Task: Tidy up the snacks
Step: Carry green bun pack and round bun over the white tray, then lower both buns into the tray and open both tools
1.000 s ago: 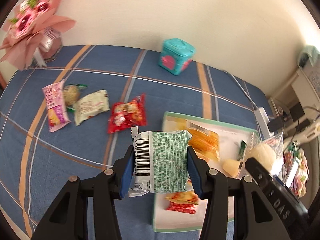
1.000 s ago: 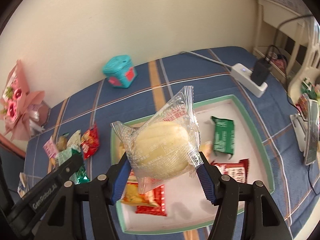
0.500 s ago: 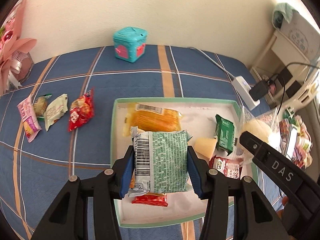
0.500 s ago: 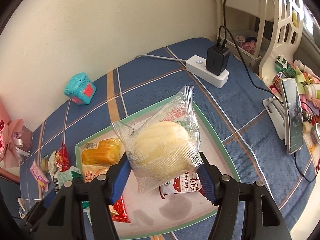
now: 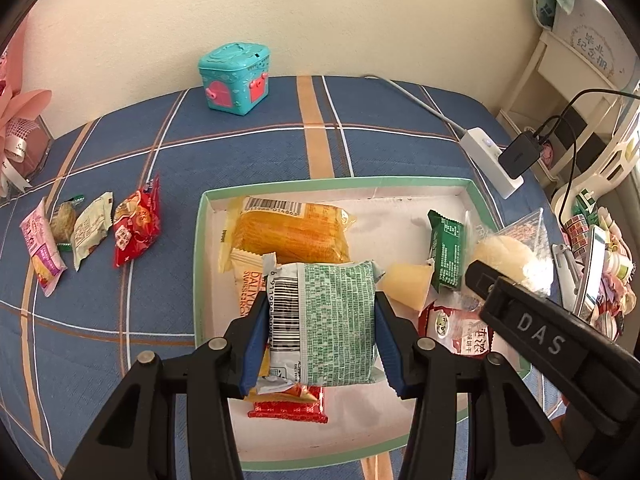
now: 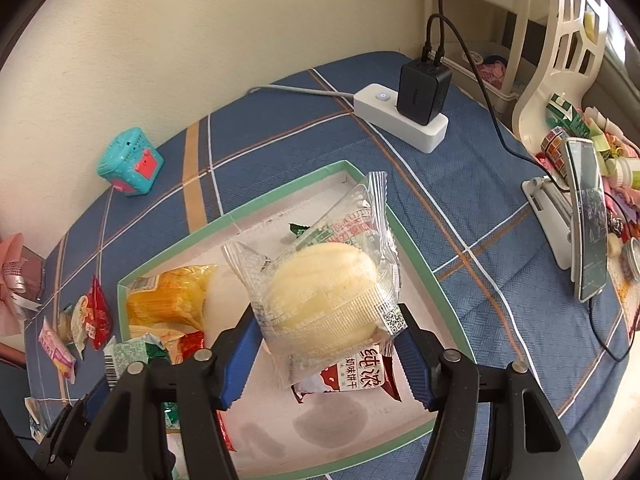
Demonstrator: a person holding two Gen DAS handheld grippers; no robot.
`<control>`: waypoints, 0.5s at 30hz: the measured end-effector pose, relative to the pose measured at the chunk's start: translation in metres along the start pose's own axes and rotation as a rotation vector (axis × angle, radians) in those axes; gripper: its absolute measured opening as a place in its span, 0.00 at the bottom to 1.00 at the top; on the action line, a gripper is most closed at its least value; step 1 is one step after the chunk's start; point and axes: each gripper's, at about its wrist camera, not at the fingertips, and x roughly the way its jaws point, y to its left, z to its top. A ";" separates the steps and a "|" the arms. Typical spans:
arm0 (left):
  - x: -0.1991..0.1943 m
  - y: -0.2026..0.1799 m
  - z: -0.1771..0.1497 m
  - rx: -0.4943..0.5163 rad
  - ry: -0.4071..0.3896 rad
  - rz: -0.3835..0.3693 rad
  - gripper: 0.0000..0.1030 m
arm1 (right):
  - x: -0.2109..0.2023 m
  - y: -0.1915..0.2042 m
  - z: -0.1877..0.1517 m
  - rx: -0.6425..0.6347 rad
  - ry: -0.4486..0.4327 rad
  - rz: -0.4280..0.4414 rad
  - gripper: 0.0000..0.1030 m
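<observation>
My left gripper is shut on a green-and-white snack packet, held above the white tray with the green rim. Over the tray's right half my right gripper is shut on a clear-wrapped pale bun; the same bun shows at the right of the left wrist view. In the tray lie an orange bread pack, a dark green packet, a pale yellow piece and a red-and-white biscuit pack. Several snacks lie on the blue cloth left of the tray.
A teal toy box stands near the wall. A white power strip with a black charger lies behind the tray on the right. A phone on a stand and clutter fill the far right. A pink bouquet sits at the far left.
Both grippers have swung to the right over the tray and sunk a little, each keeping its packet. The tray is now centred under them and the loose snacks have slid to the left.
</observation>
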 end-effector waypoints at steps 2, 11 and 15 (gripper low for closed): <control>0.002 -0.002 0.000 0.009 0.002 -0.004 0.50 | 0.004 -0.001 0.000 0.003 0.012 0.001 0.66; 0.019 -0.009 -0.006 0.036 0.031 -0.003 0.50 | 0.021 -0.002 -0.004 -0.003 0.070 0.002 0.66; 0.021 -0.013 -0.007 0.050 0.033 0.000 0.50 | 0.027 -0.003 -0.006 0.004 0.089 0.008 0.66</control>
